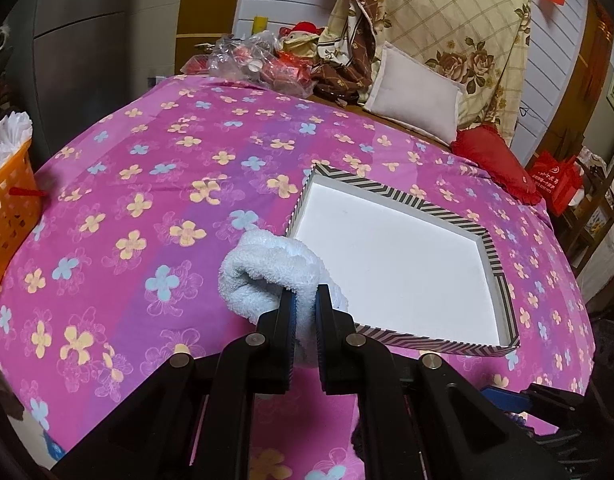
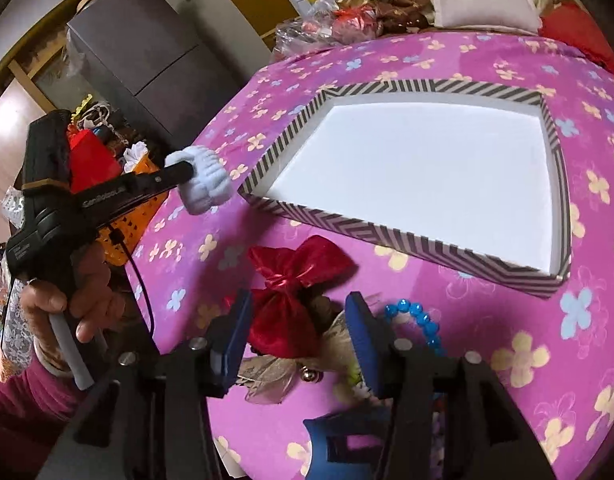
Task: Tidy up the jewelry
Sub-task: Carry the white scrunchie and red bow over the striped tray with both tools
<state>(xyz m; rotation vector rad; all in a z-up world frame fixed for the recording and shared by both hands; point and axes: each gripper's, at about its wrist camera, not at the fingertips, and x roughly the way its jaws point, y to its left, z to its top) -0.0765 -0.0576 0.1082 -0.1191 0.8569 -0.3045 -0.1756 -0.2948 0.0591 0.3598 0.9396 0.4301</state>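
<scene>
My left gripper (image 1: 305, 294) is shut on a white towel cloth (image 1: 267, 268) and holds it above the pink bedspread, just left of the striped tray (image 1: 459, 218); it also shows in the right wrist view (image 2: 189, 170) with the cloth (image 2: 203, 184). The tray (image 2: 347, 220) has a bare white floor. My right gripper (image 2: 299, 316) is open above a red satin pouch (image 2: 291, 292) and a beige gauze pouch (image 2: 275, 376). A blue bead bracelet (image 2: 419, 316) lies just right of its right finger.
The flowered pink bedspread (image 1: 147, 184) covers the bed. An orange basket (image 1: 7, 216) stands at the left edge. Pillows (image 1: 415, 92), a red cushion (image 1: 491, 160) and plastic bags (image 1: 251, 60) lie at the far end. A grey fridge (image 2: 147, 52) stands beyond.
</scene>
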